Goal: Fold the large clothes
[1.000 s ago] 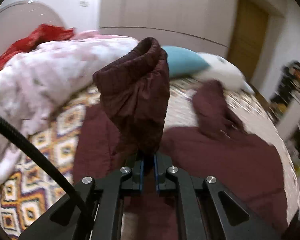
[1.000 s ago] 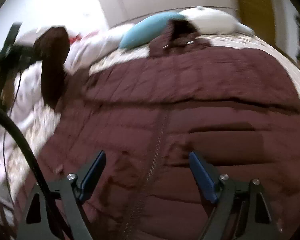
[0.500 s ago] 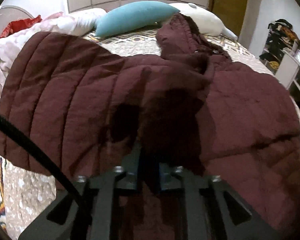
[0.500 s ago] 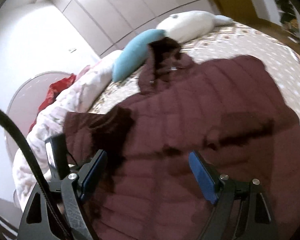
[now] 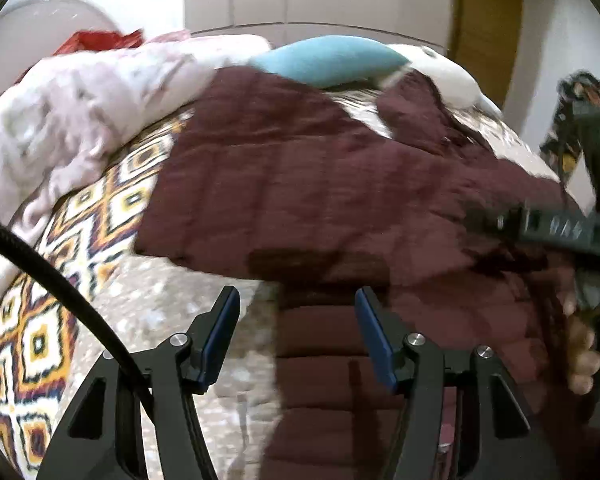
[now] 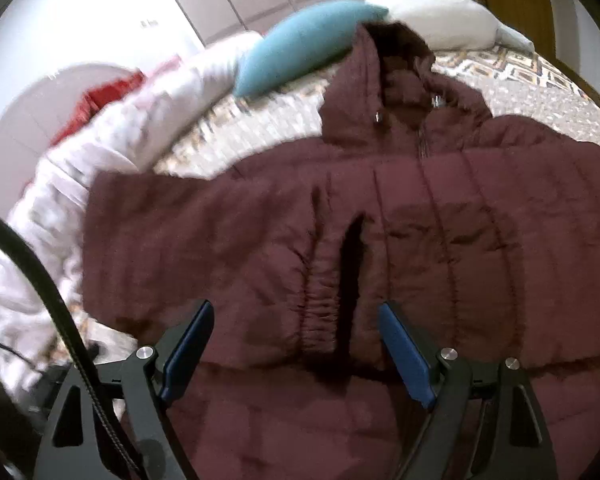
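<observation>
Sleeve released: both grippers now hover empty over the maroon quilted hooded puffer jacket [image 6: 380,216] spread on the patterned bedspread [image 5: 80,240].

At the left lies the crumpled pale pink duvet [image 5: 80,96]; beside it the sleeve, clamped and lifted a second ago, is folded flat across the jacket's body. The left gripper [image 5: 296,332] has let go, its jaws wide with nothing between them. The right gripper [image 6: 296,356] stays wide and empty above the sleeve's cuff. Behind the hood rests a teal pillow [image 6: 300,44].

Dim, warm indoor light, heavy motion blur (worst at the edges), and strong fisheye bending.
</observation>
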The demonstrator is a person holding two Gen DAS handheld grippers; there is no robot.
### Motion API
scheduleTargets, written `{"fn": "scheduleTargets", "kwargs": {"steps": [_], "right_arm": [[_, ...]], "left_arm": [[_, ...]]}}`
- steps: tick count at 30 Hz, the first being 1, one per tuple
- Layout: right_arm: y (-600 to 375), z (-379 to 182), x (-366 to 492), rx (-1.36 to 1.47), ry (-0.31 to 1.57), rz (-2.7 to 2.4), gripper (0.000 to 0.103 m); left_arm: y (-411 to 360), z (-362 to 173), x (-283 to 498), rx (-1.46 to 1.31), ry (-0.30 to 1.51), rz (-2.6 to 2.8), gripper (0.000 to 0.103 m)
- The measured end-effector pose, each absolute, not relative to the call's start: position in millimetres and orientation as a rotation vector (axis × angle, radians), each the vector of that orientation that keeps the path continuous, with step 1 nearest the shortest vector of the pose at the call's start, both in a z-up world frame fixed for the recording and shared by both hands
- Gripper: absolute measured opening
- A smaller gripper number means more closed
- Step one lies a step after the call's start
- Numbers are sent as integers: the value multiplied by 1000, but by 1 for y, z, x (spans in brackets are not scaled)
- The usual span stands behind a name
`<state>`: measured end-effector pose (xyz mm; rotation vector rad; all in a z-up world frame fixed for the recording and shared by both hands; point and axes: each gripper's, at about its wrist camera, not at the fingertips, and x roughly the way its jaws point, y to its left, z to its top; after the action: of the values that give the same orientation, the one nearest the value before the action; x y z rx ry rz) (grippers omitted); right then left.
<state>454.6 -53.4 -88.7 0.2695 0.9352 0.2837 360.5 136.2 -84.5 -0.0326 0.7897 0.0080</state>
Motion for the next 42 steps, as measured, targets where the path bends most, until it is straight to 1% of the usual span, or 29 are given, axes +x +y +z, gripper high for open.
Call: {"fn": "scheduleTargets", "kwargs": {"steps": [1,2,3,4,5,6,9,12,14,18,25,30,36,39,41,42], "right_arm": [[-51,-94,457,259,949,274,77],[-51,-96,459,257,954,272,54],[-50,-97,460,253,964,271,35],[-51,-98,461,244,960,256,33],[-51,-96,462,241,966,252,25],[-52,-94,463,239,968,262,24],[-59,-77,460,248,938,258,22],[-79,-50,450,278,864,246,22],[-101,-31,443,301,815,232,22],[-145,-15,434,288,781,152,22],[-230,-39,431,349,819,-25,21],[-249,-73,442,399,877,-50,21],[-256,-107,449,461,888,-42,22],[-256,-112,451,457,882,-39,22],[-255,-113,451,454,872,-39,23],[-254,-114,450,448,864,-41,24]], "left_arm": [[142,-83,358,-44,783,18,59],[149,-80,357,-53,772,36,59],[152,-78,358,-53,767,47,59],[156,-76,357,-52,761,60,59],[159,-74,358,-51,758,76,59],[160,-74,362,-52,759,86,59],[167,-69,369,-65,767,112,59],[170,-60,380,-89,755,132,59],[170,-53,390,-110,749,136,59],[157,-51,416,-126,760,140,59],[107,-85,462,7,845,131,59],[100,-106,470,10,846,148,60],[112,-122,474,-42,837,157,78],[126,-127,477,-129,844,172,94],[138,-132,479,-211,859,159,99],[143,-134,479,-250,866,146,99]]}}
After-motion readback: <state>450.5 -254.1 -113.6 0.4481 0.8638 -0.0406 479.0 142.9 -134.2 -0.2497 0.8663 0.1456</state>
